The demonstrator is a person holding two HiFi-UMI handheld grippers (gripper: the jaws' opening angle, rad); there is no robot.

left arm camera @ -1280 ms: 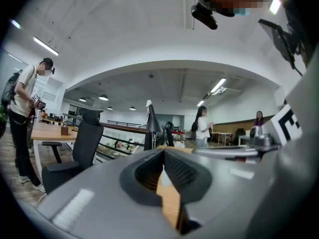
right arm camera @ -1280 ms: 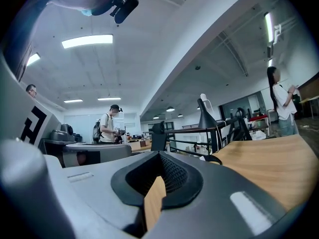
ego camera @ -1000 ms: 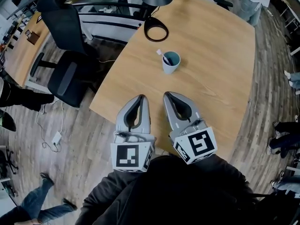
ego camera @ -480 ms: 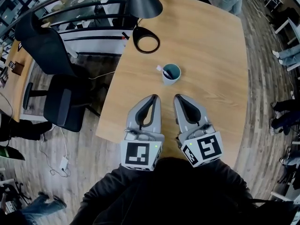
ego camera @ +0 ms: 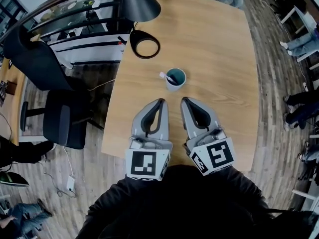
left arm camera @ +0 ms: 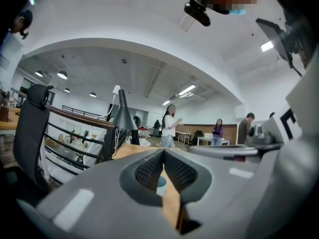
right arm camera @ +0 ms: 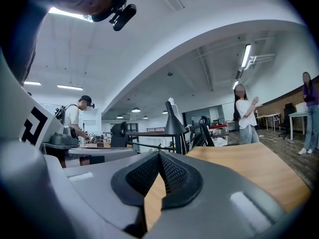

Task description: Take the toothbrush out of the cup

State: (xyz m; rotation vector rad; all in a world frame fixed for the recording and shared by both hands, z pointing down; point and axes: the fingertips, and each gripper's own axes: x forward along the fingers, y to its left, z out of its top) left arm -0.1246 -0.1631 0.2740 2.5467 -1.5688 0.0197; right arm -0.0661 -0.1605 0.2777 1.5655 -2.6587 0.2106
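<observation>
A teal cup [ego camera: 175, 78] stands on the wooden table [ego camera: 219, 59], and a toothbrush [ego camera: 166, 76] leans out over its left rim. Both grippers hover over the table's near edge, short of the cup and pointing toward it. My left gripper [ego camera: 160, 102] is shut with nothing in it, and so is my right gripper [ego camera: 184, 100]. In the left gripper view the left gripper [left arm camera: 163, 151] has its jaws meeting at the tips, with a sliver of the cup [left arm camera: 161, 185] showing behind them. The right gripper [right arm camera: 159, 154] shows only bare table past its closed jaws.
A black desk lamp stands at the table's far left, its ring base [ego camera: 145, 45] on the wood and its shade [ego camera: 141, 5] above. A black office chair [ego camera: 60, 118] stands on the floor at left. People stand beyond the table [left arm camera: 169, 126].
Both grippers have shifted sideways along the table's near edge and now stand closer to the cup, which sits nearly straight ahead of them. Their jaws stay closed.
</observation>
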